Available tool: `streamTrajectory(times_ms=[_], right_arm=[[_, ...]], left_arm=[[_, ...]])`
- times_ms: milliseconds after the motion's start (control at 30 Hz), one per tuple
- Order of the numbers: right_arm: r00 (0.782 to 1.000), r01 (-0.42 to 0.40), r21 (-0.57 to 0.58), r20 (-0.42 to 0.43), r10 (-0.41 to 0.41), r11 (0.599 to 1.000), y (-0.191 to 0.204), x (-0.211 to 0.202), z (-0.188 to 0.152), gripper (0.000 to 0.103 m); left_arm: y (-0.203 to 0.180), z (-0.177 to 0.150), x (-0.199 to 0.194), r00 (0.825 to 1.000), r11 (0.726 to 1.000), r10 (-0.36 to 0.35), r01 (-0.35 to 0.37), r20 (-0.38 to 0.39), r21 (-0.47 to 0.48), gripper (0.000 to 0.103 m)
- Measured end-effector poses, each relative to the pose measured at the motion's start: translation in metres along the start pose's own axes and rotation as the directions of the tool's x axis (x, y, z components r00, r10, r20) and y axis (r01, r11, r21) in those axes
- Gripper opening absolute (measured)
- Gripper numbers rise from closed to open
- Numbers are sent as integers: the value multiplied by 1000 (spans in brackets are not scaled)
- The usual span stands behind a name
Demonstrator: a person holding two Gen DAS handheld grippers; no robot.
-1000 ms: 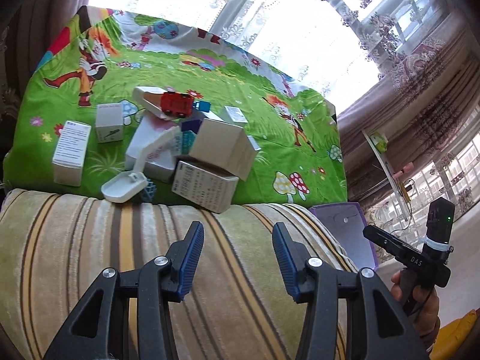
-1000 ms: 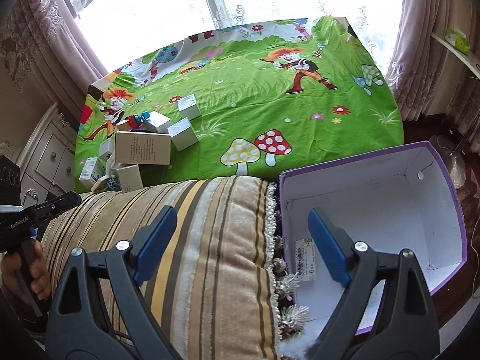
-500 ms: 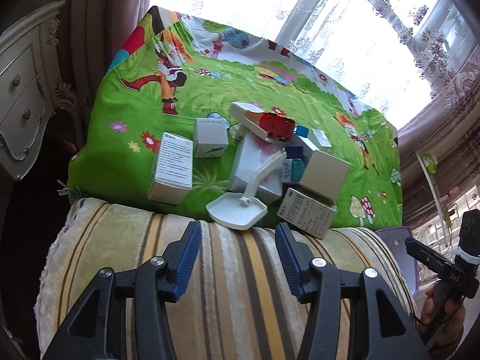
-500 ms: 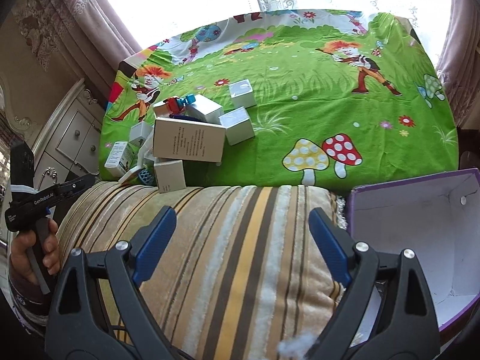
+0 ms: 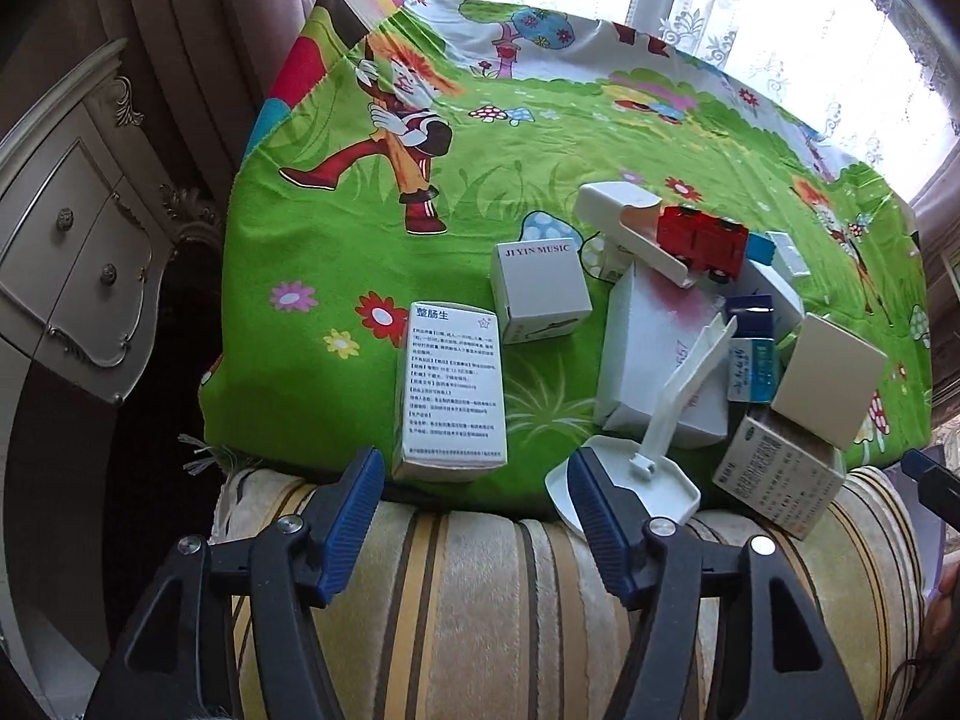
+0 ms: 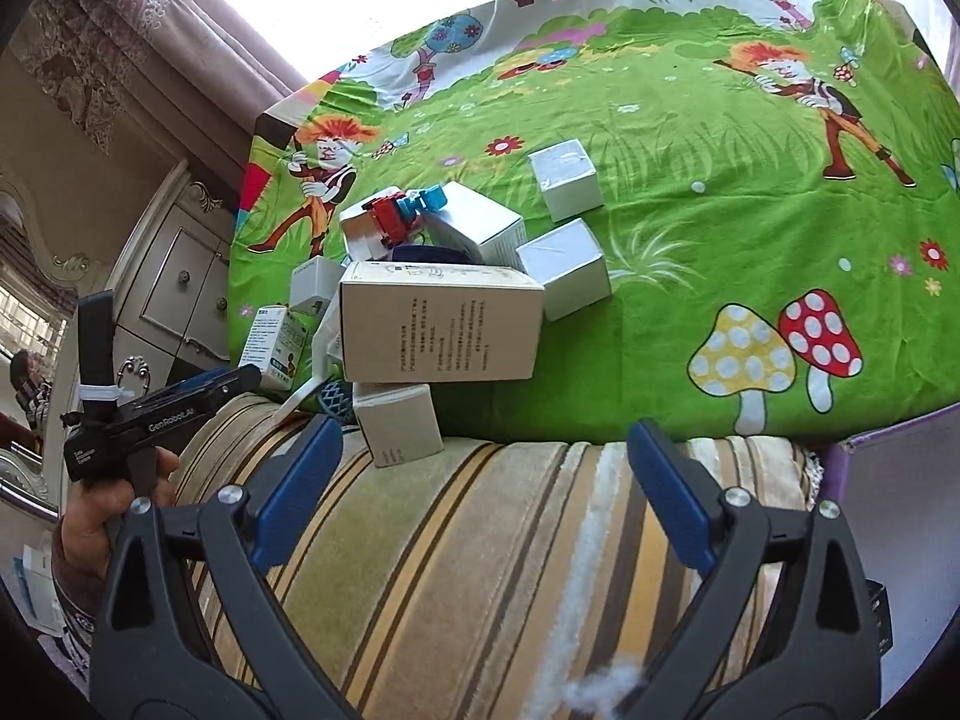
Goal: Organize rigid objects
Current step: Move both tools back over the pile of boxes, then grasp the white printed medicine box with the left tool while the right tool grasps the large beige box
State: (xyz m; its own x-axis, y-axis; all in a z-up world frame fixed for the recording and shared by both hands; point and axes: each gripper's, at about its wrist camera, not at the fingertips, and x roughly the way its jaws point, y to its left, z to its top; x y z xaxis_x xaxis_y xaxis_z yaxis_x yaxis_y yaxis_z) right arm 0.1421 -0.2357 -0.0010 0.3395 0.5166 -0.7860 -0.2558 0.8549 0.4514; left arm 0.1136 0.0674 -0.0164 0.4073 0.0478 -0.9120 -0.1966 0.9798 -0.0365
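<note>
A pile of rigid things lies on the green cartoon cloth (image 5: 540, 168). It includes a white medicine box (image 5: 450, 396), a "JI YIN MUSIC" box (image 5: 540, 291), a red toy car (image 5: 702, 243), a white plastic stand (image 5: 636, 480) and a large beige box (image 6: 438, 330). My left gripper (image 5: 474, 516) hovers over the striped cushion (image 5: 480, 600), just short of the medicine box and the stand. Its jaws are opening with nothing between them. My right gripper (image 6: 483, 480) hangs over the same cushion near a small box (image 6: 396, 426), its jaws opening wide and empty.
Two white boxes (image 6: 564, 180) (image 6: 564, 270) sit apart to the right of the pile. A purple box's corner (image 6: 888, 480) shows at the right edge. A carved white dresser (image 5: 78, 228) stands left of the bed. A hand (image 6: 102, 516) holds the left gripper's handle.
Both views have swung left and tilted down toward the pile, which now looks closer. The purple box has slid almost out of the right view. Both pairs of jaws stand wider.
</note>
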Motion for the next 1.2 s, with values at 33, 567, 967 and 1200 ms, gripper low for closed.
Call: streamTrajectory(times_ms=[33, 567, 967, 1200], right_arm=[[1000, -12, 10, -6, 12, 1000, -1, 3, 2, 97], [994, -91, -16, -69, 90, 996, 7, 43, 31, 101], [991, -96, 2, -92, 96, 995, 3, 61, 42, 103], [991, -93, -11, -98, 91, 996, 6, 67, 47, 103]], left_arm=[[-1, 2, 4, 1000, 1000, 12, -12, -7, 7, 65], [-8, 17, 41, 993, 993, 97, -91, -70, 73, 41], [-15, 11, 40, 995, 993, 80, -75, -53, 96, 41], [-15, 13, 41, 996, 993, 70, -66, -46, 95, 41]])
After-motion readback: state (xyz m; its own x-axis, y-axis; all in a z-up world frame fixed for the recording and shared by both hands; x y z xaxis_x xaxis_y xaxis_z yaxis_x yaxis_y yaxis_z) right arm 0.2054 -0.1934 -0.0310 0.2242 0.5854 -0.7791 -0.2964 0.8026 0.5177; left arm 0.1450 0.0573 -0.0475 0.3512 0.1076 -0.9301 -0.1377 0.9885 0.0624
